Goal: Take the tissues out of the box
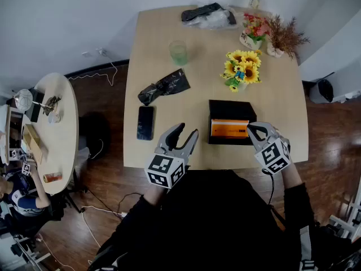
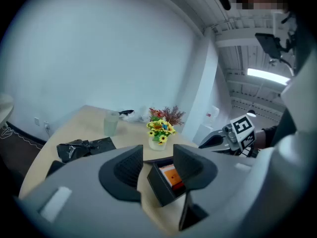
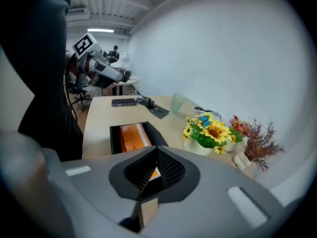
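Head view: the black box [image 1: 231, 110] holding the orange tissue pack [image 1: 229, 128] sits by the tabletop's [image 1: 197, 97] near edge. The right tool [image 1: 250, 130] is shut at its right corner, the left tool [image 1: 186, 130] wide and empty. Pulling could lift the unheld box.

Left gripper view: the sunflower vase [image 2: 158, 135] just beyond could tip.

Right gripper view: closed jaws could only shove the pack.

No readable words, brands or numbers anywhere. Only black-and-white square patterns on the left white marker cube [image 1: 165, 171] and the right white marker cube [image 1: 273, 155]; nothing legible on the flat orange pack [image 1: 229, 128].
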